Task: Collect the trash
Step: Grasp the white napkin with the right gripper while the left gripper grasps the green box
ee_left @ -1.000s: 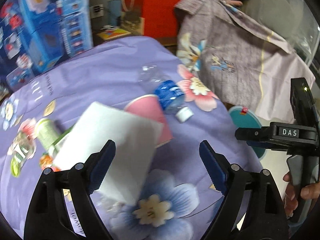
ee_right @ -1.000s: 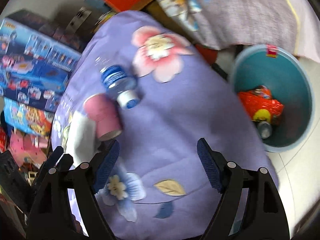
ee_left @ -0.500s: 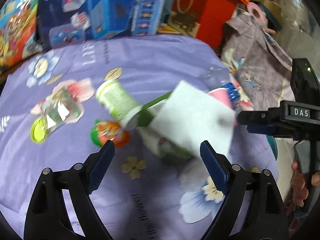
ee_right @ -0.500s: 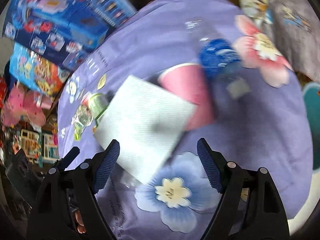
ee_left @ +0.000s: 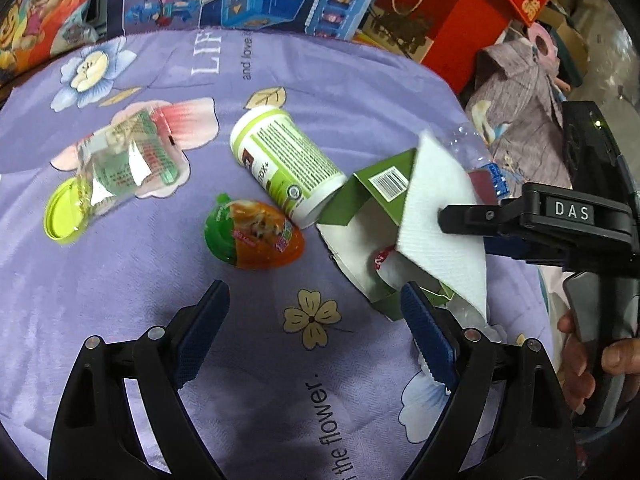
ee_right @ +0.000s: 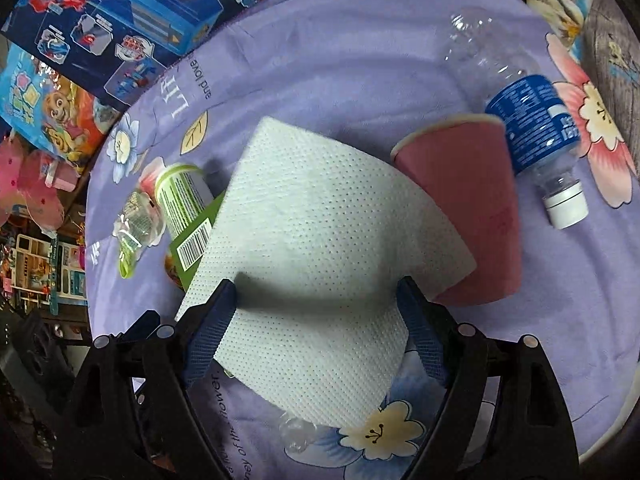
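A purple flowered cloth covers the counter, and nearly all the trash on it is not yet collected, so the task looks to be far from finished; no bin shows in either view. The biggest piece is a white paper napkin, which lies over an opened green carton and leans against a pink paper cup lying on its side. A clear water bottle with a blue label lies touching the cup. Beside the carton lies a white canister with a green label, then a crushed clear jar with a yellow-green lid, and nearest the left tool an orange and green egg-shaped capsule. The right tool has its jaws spread on either side of the napkin, having just opened a little further, and the pads do not appear to press on it. The left tool is spread wide over bare cloth with nothing between its jaws, the capsule just ahead of it.
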Tool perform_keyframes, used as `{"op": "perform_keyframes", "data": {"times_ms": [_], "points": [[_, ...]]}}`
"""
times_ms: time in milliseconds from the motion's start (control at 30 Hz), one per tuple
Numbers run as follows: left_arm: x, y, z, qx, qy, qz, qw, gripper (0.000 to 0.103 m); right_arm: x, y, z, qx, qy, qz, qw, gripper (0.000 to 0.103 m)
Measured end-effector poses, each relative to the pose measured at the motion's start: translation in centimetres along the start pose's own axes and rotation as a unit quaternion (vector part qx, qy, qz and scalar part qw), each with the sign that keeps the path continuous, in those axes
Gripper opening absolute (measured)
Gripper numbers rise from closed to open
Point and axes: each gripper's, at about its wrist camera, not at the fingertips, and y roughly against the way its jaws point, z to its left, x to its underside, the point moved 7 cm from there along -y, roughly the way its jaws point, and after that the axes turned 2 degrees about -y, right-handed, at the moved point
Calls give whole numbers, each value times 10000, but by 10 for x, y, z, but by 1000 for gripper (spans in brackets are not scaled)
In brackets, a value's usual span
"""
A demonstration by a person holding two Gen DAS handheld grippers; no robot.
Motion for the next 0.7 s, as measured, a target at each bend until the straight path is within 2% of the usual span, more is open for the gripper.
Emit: {"op": "perform_keyframes", "data": {"times_ms": [133,167,233,333,400,467,700], "points": [[2,-6,-2,66,-6,69,10000,88,0,2,4,27,188,-191,9996,77],[3,-6,-2,79,-11,77,9999,88,1,2,6,1,251,-191,9995,69],[4,-7,-4,84,-35,87,9999,88,2,4,9,-46,298,-235,9993,62],[5,-6,-8,101,-47,90,9999,88,2,13,6,-45,266,-366,9990,43],[5,-5,-10,109,-57,86,9999,88,2,22,2,-82,219,-427,9988,23],[5,-4,-13,113,-75,75,9999,88,2,30,-4,-139,168,-467,9987,15],[-2,-11,-43,190,-367,90,9991,88,6,60,-31,-223,-101,-734,9970,13]]}}
